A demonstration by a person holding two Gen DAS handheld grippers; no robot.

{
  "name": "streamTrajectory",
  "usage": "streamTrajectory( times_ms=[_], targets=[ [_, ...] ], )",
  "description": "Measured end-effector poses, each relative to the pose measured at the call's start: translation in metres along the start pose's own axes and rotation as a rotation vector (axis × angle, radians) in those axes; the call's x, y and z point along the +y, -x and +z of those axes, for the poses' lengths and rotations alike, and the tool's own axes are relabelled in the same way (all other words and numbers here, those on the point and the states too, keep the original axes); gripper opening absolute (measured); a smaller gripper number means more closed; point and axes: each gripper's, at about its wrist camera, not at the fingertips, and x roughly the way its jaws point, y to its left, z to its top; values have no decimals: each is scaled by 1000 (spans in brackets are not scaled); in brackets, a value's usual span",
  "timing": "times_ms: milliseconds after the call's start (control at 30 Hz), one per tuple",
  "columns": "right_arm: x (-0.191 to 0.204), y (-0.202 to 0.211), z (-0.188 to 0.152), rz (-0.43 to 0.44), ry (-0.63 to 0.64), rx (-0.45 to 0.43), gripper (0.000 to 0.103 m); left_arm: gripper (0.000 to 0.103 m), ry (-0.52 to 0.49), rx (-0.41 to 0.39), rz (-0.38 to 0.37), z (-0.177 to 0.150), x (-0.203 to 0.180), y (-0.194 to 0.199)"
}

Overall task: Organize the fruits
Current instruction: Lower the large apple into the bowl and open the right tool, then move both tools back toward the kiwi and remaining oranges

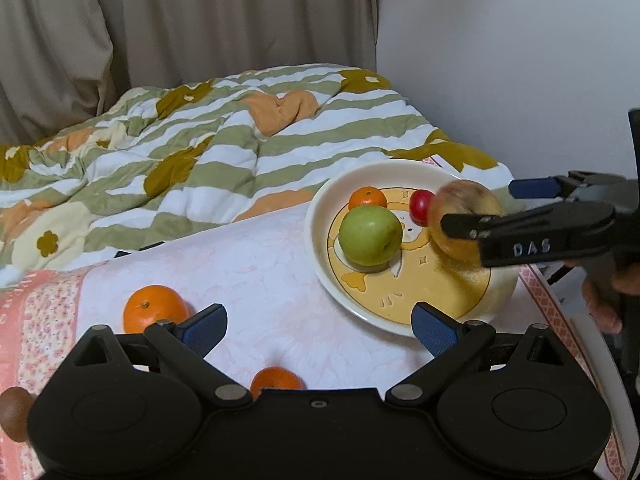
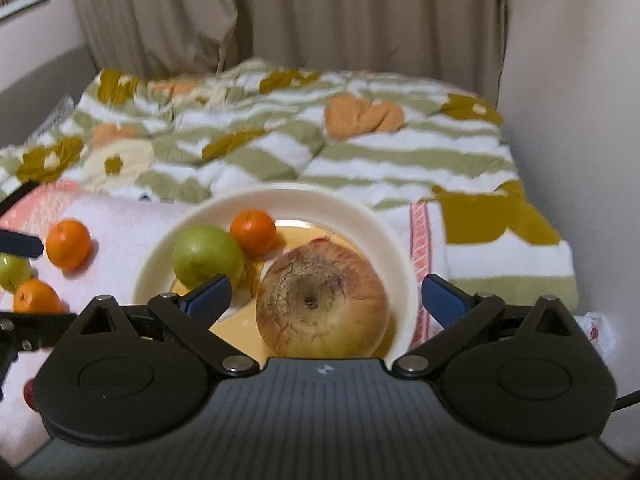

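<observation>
1. Left wrist view: the striped, flowered quilt (image 1: 208, 152) fills the upper left and centre of the frame, bunched against a beige curtain (image 1: 180, 20).
2. A pink and white patterned cloth (image 1: 260, 264) covers the surface across the lower middle of the frame.
3. The cream plate (image 1: 316, 240) sits right of centre on that cloth. It holds a green apple (image 1: 370, 234), a small orange (image 1: 368, 199), a small red fruit (image 1: 421, 205) and a large russet apple (image 1: 464, 220).
4. My right gripper (image 1: 486, 208) enters from the right edge. In the right wrist view its blue pads stand wide on either side of the russet apple (image 2: 322, 300), clear of its skin; the apple rests low in the plate (image 2: 400, 264).
5. My left gripper (image 1: 320, 326) sits at lower centre, fingers wide, nothing between the pads.
6. Off the plate, one orange (image 1: 154, 308) lies at lower left just beside my left pad; a second orange (image 1: 276, 382) shows at the bottom centre, partly hidden by the gripper body.
7. A brown rounded object (image 1: 14, 412) sits at the lower left edge; I cannot tell what it is.
</observation>
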Motion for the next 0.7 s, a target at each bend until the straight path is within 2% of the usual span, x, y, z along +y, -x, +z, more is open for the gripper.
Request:
streamTrajectory(
  times_ms=[133,300,500,700],
  targets=[
    [-2,17,0,-12,-18,-11,103,101,0,-11,11,-6,-3,12],
    [3,45,-1,-69,-22,-8,103,101,13,-33,20,-15,-7,33],
    [16,89,-3,-63,-22,-31,103,101,57,-79,24,-29,-6,69],
    [37,125,-7,-39,21,-36,103,101,95,-123,74,-47,-2,108]
  ],
)
